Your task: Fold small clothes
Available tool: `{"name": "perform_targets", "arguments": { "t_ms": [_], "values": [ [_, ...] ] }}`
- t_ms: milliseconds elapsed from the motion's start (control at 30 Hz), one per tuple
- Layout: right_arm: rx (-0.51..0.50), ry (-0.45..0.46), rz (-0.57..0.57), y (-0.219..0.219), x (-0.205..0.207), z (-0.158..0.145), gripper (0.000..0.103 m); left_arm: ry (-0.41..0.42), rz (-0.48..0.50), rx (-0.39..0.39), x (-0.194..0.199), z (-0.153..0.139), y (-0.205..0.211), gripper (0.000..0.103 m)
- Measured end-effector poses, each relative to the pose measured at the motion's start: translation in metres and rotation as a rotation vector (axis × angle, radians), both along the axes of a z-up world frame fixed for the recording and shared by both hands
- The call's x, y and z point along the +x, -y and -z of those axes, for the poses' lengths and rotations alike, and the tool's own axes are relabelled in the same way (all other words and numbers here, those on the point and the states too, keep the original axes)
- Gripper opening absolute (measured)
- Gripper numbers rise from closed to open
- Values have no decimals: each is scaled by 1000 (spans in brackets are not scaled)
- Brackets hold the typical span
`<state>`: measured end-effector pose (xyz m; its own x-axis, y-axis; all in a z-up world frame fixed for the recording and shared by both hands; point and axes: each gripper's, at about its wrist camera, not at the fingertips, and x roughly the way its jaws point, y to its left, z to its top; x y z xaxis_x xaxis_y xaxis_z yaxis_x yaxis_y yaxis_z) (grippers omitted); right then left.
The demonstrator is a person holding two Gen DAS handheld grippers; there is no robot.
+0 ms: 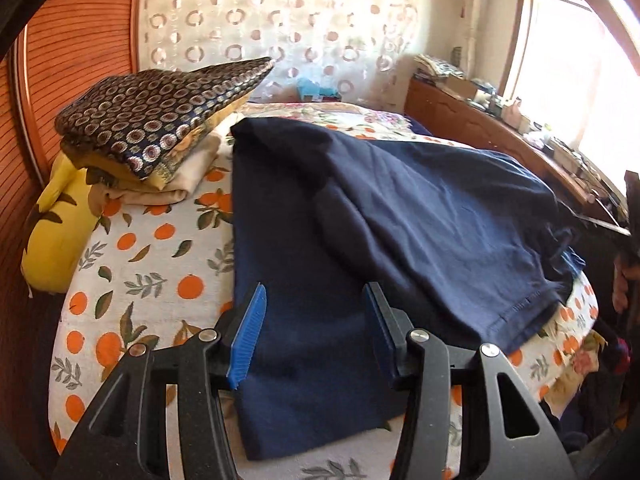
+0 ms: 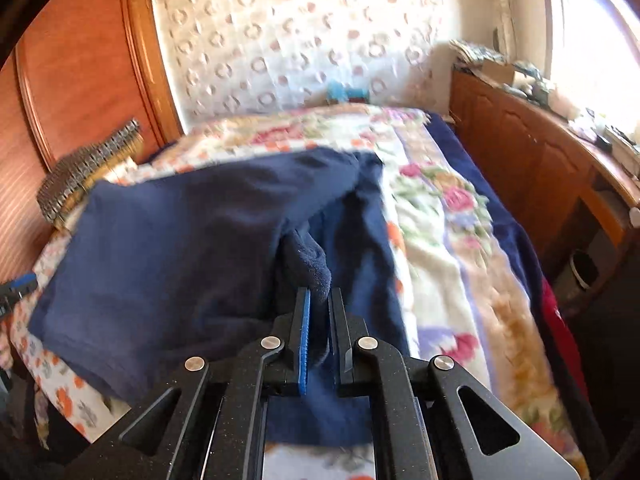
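Nearest you, at the bottom of the left wrist view, your left gripper (image 1: 316, 304) hangs over the navy garment (image 1: 360, 216) with its blue-padded jaws standing apart; the cloth lies under them, not pinched. In the right wrist view your right gripper (image 2: 319, 300) sits at bottom centre with its jaws drawn together on a bunched fold of the same navy garment (image 2: 168, 248), which rises in a small peak just above the fingertips.

The garment spreads across the middle of both frames, lying on the bed cover printed with oranges (image 1: 152, 264); one hemmed edge reaches the lower right of the left view.

Further off, at the upper left of the left view, a stack of folded cloths (image 1: 160, 120) topped by a dark piece with a circle pattern rests on the bed, with a yellow cushion (image 1: 56, 232) beside it at the left edge. Behind the garment lies a flowered blanket (image 2: 432, 208). At the upper right stands a wooden dresser (image 2: 532, 148) under a bright window (image 1: 560, 60).
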<state>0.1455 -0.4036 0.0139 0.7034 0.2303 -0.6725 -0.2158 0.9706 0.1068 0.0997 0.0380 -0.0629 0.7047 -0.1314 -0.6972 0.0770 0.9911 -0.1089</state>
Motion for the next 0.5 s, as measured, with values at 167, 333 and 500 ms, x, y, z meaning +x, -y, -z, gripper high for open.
{"name": "perform_targets", "arguments": {
  "t_ms": [167,333,500],
  "values": [
    [-14,42,89,9,-18,-12,8,-5,-30,20,12,3,-9,51],
    [-53,13,122,9,-19,-1,14,-17,-26,-11,26,3,-10,51],
    [-67,54,129,-2,-19,-4,54,-41,9,-40,57,5,0,51]
  ]
}}
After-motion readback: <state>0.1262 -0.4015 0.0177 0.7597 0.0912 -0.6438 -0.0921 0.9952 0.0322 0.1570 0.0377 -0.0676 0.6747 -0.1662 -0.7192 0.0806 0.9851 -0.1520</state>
